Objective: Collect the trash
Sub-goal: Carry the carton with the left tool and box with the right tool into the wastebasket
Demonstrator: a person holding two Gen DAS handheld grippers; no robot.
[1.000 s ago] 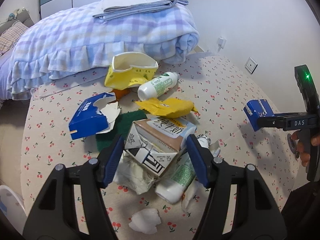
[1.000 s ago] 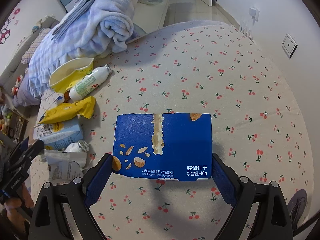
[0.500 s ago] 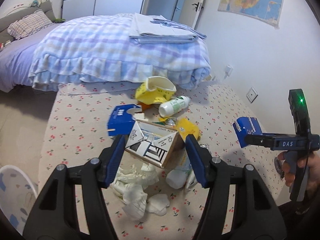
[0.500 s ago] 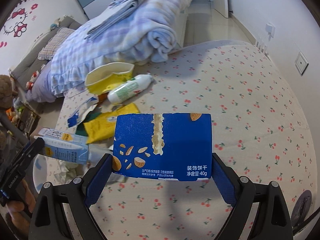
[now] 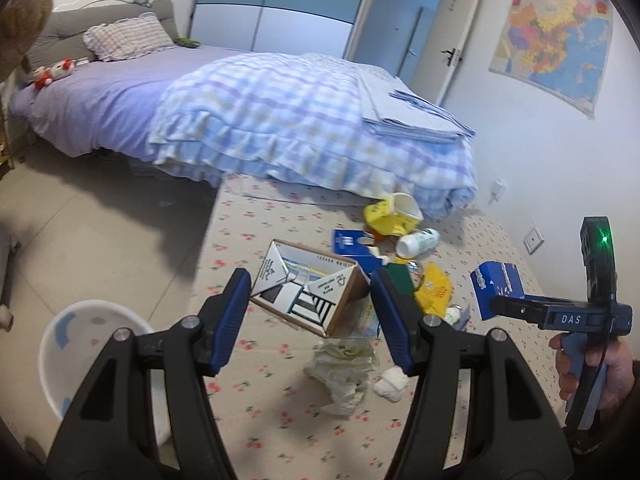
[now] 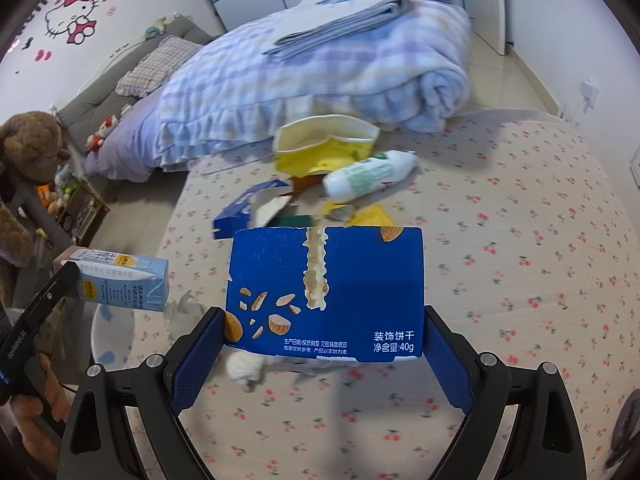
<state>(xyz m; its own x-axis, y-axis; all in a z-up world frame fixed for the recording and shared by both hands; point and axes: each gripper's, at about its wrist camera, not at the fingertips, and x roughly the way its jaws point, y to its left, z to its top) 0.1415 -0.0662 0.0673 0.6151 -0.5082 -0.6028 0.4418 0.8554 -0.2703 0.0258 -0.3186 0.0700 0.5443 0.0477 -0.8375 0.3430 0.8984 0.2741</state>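
Still littering the mat: yellow bag, bottle, blue box, tissues. Bin just beside, looking empty. Aloft: carton clamped by left gripper, biscuit box by right gripper.

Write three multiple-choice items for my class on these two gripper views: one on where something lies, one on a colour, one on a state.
1. Where does the white bottle lie?
A. in the basin
B. on the cherry-print mat beside the yellow bag
C. on the bed

2. What colour is the box in the right gripper?
A. blue
B. red
C. green

3. What state is the milk carton in?
A. flat on the mat
B. inside the basin
C. held off the mat by the left gripper

Answers:
1 B, it rests on the mat next to the yellow bag.
2 A, the biscuit box is blue.
3 C, the fingers clamp it above the mat.
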